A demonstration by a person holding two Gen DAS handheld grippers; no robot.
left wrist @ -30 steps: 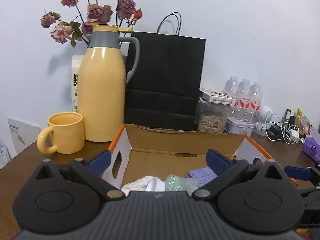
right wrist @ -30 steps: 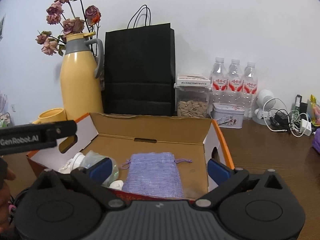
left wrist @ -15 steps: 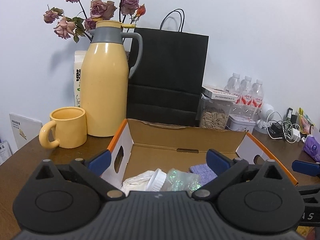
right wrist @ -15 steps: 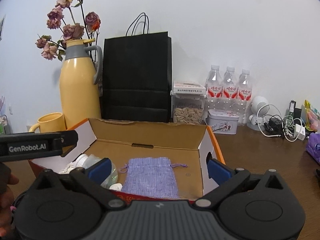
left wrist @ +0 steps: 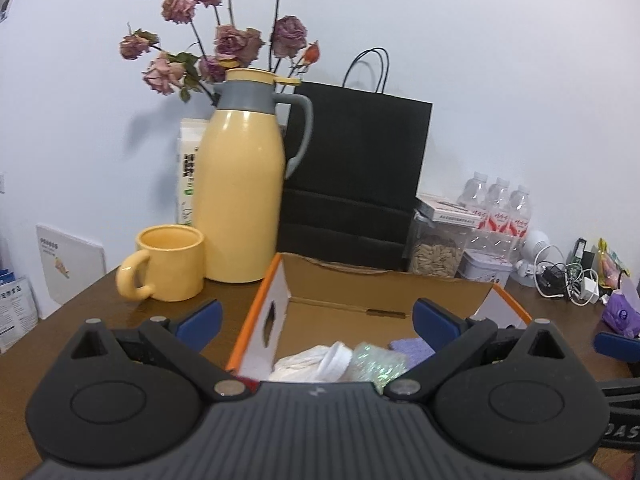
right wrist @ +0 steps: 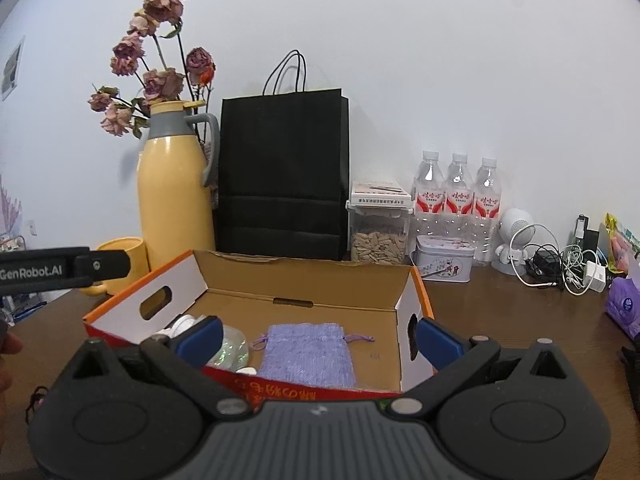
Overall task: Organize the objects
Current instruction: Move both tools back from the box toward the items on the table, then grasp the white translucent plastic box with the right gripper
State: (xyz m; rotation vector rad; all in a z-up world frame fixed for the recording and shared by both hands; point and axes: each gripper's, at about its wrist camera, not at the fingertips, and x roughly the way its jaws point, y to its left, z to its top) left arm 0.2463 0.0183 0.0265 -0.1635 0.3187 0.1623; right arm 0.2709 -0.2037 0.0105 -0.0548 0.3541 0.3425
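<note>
Both the left gripper point(left wrist: 316, 314) and right gripper point(right wrist: 318, 340) have backed up from the cardboard box point(right wrist: 304, 280), wide open, holding nothing. The purple pouch point(right wrist: 307, 354) lies inside it, so packing looks done.

Plain white wall point(right wrist: 440, 60) behind a dark brown wooden table point(right wrist: 500, 320); a paper notice point(right wrist: 10, 66) is fixed to the wall at 9 o'clock.
</note>
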